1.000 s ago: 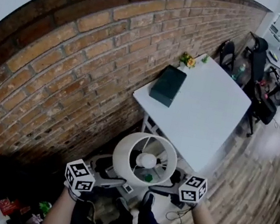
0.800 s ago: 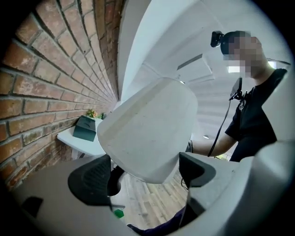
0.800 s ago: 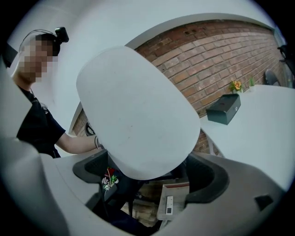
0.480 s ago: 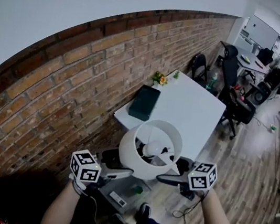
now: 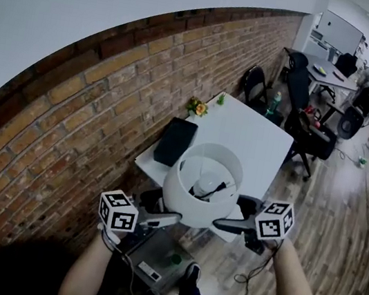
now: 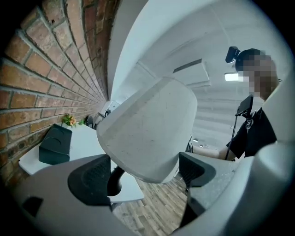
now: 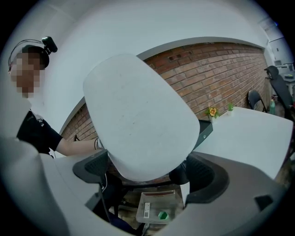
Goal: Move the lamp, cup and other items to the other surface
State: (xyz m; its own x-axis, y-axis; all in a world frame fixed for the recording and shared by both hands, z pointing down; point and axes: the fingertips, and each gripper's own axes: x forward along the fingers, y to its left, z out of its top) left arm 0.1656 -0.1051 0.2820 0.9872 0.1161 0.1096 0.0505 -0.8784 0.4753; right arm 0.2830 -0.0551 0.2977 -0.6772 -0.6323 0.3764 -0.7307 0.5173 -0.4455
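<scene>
Left claw (image 6: 145,173) is spread wide, with the narrow lower end of the lamp (image 5: 203,181) seated between its pads (image 6: 92,179). Right claw (image 7: 146,171) does the same from the opposite side, also wide, with the shade (image 7: 138,120) filling its gap. We read both as clamped on the shade, neither empty. The lamp hangs in the air between the two claws, tilted, and in the head view it sits over the near edge of the white table (image 5: 259,138), not yet set down. The dark stem (image 6: 115,177) pokes out below the shade on the far side; the base isn't visible from here. The lamp looks light overall. The shade looks thin and would likely dent or flex if we squeeze harder, so we go with minimal clamp force. The bulb (image 5: 208,182) sits exposed in the open top and is fragile, so no knocks on the way down. The stem would be the stiffer grab point, but a two-sided hold low on the shade seems workable for a short carry. On the table, the dark box (image 5: 175,142) lies at the left edge and the flowers (image 5: 196,106) at the far left corner. The middle and right are bare, so there's room to land.
</scene>
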